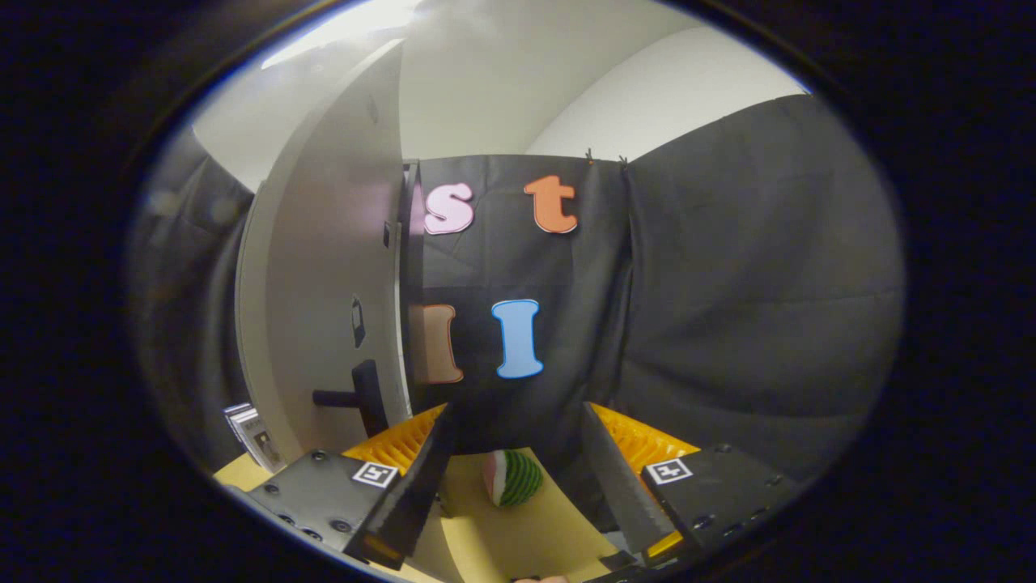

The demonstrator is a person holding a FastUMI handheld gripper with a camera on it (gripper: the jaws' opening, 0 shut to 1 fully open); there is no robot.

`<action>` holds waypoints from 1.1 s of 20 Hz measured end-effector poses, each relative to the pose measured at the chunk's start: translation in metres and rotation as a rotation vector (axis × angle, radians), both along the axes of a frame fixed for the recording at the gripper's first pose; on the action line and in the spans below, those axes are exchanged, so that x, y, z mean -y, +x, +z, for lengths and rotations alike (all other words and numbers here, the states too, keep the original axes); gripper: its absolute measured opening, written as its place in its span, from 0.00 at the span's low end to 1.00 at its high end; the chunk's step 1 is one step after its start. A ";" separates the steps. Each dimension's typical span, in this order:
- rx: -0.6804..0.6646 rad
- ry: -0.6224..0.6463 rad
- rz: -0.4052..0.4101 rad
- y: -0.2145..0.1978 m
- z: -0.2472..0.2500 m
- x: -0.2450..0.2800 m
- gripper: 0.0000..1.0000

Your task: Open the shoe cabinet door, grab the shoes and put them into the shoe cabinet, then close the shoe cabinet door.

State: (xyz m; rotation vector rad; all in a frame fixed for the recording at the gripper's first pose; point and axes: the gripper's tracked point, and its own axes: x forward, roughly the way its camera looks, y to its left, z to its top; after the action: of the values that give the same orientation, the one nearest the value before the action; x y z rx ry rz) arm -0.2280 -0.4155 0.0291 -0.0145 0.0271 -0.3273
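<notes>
My gripper (514, 461) is open, its two fingers spread wide with nothing between them. To the left of the fingers stands a tall pale cabinet door (332, 267), seen at a slant. A dark handle (356, 397) sticks out low on the door, close above my left finger. Beyond the fingertips, a small watermelon-patterned ball (511, 478) lies on the yellowish floor (518, 534).
Black cloth walls (728, 324) close off the space ahead and to the right. A small stack of flat printed items (252, 433) leans at the foot of the door on the left.
</notes>
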 end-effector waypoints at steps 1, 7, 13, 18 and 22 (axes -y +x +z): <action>-0.004 0.014 0.011 0.001 -0.002 -0.002 0.95; -0.013 0.088 0.103 0.007 -0.008 -0.028 0.95; -0.016 0.094 0.226 0.018 -0.010 -0.092 0.95; -0.023 0.129 0.306 0.031 -0.018 -0.146 0.94; -0.029 0.174 0.367 0.045 -0.025 -0.188 0.94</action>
State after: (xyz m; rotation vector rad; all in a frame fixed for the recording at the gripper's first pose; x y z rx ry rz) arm -0.1834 -0.2275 0.0041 0.1466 0.0803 0.0431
